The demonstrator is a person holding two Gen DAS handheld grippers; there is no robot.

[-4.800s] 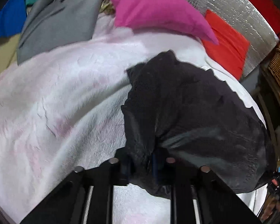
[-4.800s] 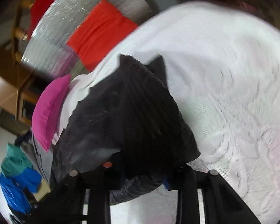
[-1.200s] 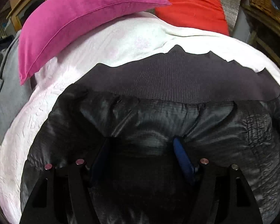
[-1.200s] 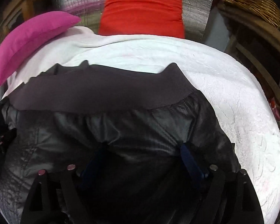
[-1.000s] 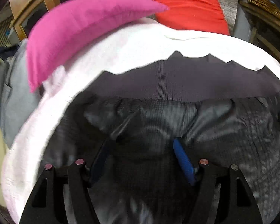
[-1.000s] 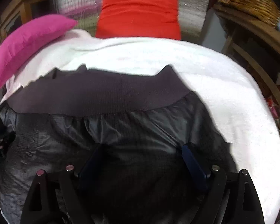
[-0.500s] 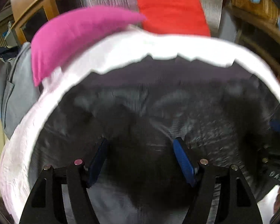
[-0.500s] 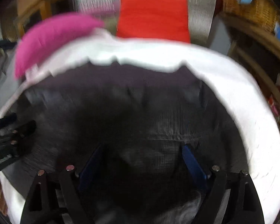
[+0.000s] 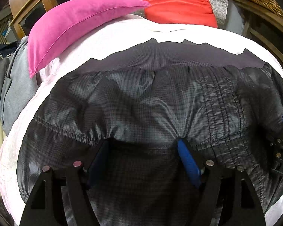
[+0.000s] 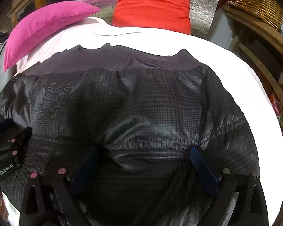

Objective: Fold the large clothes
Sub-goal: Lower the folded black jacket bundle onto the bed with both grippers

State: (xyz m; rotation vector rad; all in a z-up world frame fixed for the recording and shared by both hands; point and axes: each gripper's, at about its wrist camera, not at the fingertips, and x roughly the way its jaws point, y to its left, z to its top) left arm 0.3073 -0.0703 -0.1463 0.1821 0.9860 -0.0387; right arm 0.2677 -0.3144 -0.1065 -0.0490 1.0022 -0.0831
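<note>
A black quilted jacket (image 9: 151,98) lies spread on the white bedspread (image 9: 103,37), its ribbed hem (image 9: 179,56) at the far side. My left gripper (image 9: 141,145) hangs over the jacket's near part, blue pads wide apart and jaws opening. Fabric lies between the fingers and puckers at their tips, but the pads do not pinch it. My right gripper (image 10: 144,150) stands the same way over the jacket (image 10: 141,98), jaws opening very wide, loose fabric between them. Each gripper shows at the edge of the other's view.
A pink pillow (image 9: 75,22) and a red cushion (image 9: 175,3) lie at the bed's far end against a silver panel. A grey garment (image 9: 11,94) hangs off the left side. A wooden shelf (image 10: 264,43) with a wicker basket (image 10: 254,1) stands on the right.
The jacket, earlier bunched in both shut grippers, now lies flat. Over the last second both grippers drew back toward its near edge, and the right jaws spread wider.
</note>
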